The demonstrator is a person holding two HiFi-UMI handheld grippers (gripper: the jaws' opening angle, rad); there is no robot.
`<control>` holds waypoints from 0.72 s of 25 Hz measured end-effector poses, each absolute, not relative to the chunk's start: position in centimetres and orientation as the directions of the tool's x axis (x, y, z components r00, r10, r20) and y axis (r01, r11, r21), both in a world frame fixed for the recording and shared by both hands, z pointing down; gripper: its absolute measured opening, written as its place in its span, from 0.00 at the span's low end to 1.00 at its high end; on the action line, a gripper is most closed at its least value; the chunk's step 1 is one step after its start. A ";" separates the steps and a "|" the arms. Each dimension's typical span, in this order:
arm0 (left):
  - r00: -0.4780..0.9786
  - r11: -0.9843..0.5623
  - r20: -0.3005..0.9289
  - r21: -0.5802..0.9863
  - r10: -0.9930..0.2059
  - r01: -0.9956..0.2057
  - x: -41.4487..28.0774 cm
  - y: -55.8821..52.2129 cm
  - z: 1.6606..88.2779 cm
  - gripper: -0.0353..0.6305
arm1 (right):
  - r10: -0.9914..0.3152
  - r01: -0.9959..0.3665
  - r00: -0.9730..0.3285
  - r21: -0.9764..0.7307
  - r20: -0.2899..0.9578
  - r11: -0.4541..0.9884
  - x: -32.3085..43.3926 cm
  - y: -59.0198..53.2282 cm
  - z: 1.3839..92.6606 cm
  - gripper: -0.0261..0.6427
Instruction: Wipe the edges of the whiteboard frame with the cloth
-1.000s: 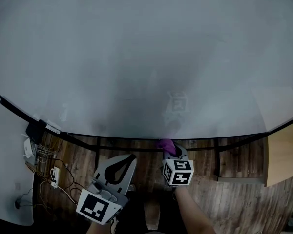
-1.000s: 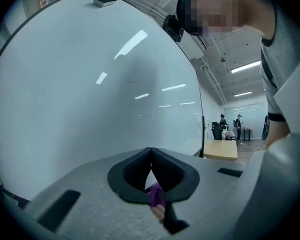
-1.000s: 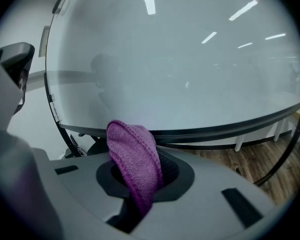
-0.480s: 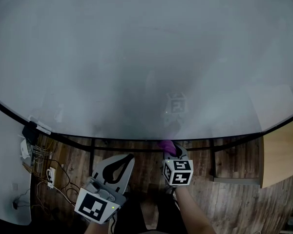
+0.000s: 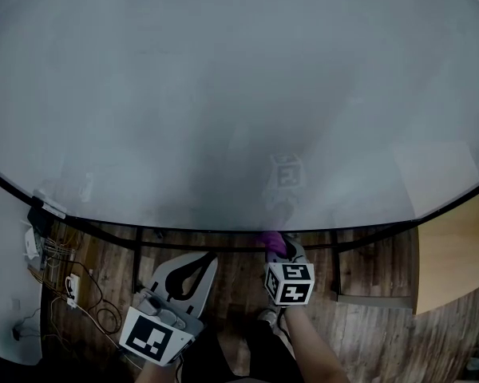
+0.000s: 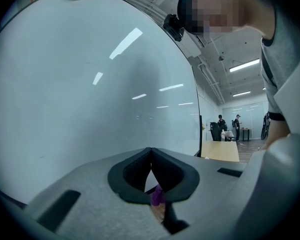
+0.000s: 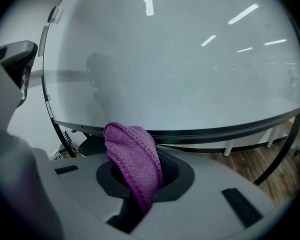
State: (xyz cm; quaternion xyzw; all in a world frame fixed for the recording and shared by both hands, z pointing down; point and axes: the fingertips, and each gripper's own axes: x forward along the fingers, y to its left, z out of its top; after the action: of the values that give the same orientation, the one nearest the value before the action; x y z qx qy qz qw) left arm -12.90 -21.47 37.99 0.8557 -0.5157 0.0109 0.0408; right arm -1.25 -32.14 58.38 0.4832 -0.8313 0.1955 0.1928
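Note:
A large whiteboard [image 5: 239, 94] fills the head view, its black lower frame edge [image 5: 184, 230] curving across below the middle. My right gripper [image 5: 277, 244] is shut on a purple knitted cloth [image 5: 271, 240], which sits right at that lower edge. In the right gripper view the cloth [image 7: 132, 154] folds up out of the shut jaws of my right gripper [image 7: 140, 170], just under the frame edge [image 7: 200, 133]. My left gripper [image 5: 210, 255] hangs below the frame, apart from it. Its jaws [image 6: 150, 154] meet, with nothing between them.
A black holder [image 5: 38, 211] sits on the frame's lower left corner. Cables and a power strip [image 5: 68, 286] lie on the wooden floor below it. A light wooden table [image 5: 455, 262] stands at the right. A board stand leg [image 5: 335, 270] drops beside my right gripper. People [image 6: 221, 126] stand far off.
In the head view the board's left corner, the floor cables and the wooden table have slid leftwards. Both grippers keep their places in the view, and the cloth stays at the lower frame edge.

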 end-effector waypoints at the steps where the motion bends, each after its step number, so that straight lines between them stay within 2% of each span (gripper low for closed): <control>1: 0.467 -0.465 0.053 0.050 -0.883 -0.884 -12.3 -21.6 37.9 0.08 | -0.730 -0.881 -0.455 -0.137 0.509 0.454 -0.5 -32.3 58.4 0.11; 9: 0.470 -0.469 0.031 0.028 -0.882 -0.883 -8.4 -22.3 37.9 0.08 | -0.743 -0.891 -0.436 -0.130 0.508 0.434 4.4 -33.4 58.5 0.11; 18: 0.444 -0.440 0.082 0.063 -0.892 -0.896 -5.5 -21.7 38.4 0.08 | -0.743 -0.891 -0.439 -0.140 0.505 0.432 7.7 -34.2 58.5 0.11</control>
State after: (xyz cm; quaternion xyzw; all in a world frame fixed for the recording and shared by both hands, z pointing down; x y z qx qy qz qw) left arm -5.47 -21.74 38.38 0.8482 -0.5271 0.0180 0.0486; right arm 7.72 -34.22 58.49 0.4951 -0.8250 0.1974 0.1878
